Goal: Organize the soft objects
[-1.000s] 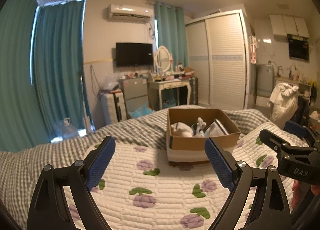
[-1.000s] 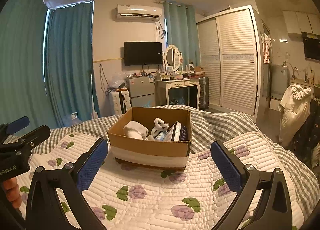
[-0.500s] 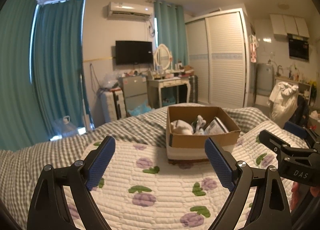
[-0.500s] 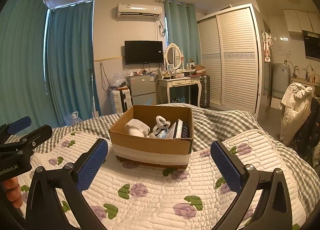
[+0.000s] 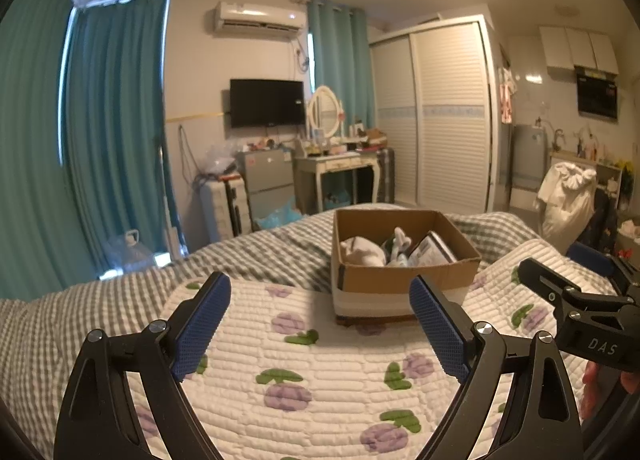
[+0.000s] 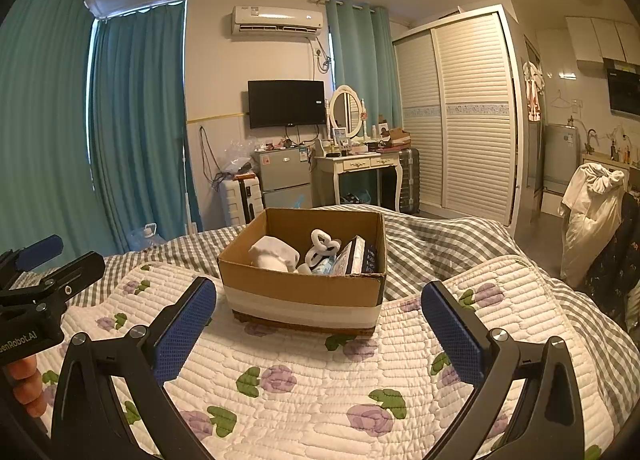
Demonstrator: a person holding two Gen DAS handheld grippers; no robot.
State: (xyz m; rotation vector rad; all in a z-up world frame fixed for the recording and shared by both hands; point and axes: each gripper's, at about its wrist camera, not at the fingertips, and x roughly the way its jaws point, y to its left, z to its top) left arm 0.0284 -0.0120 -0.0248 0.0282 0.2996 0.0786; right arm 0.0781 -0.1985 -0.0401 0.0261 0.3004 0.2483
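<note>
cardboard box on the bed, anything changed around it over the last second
Barely. Both views creep slightly backward, the brown cardboard box sitting a touch higher in frame. Left gripper and right gripper stay open and empty; the box's contents and the floral quilt are unmoved.

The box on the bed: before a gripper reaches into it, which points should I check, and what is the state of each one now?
1. Left gripper open and empty: ok.
2. Right gripper open and empty: ok.
3. Box top open, contents reachable: ok.
4. Box sits flat on the quilt: ok.
5. Path from both grippers to the box is free: ok.
6. Which items in the box are soft: white bundle looks soft; the packets beside it, cannot tell.
</note>
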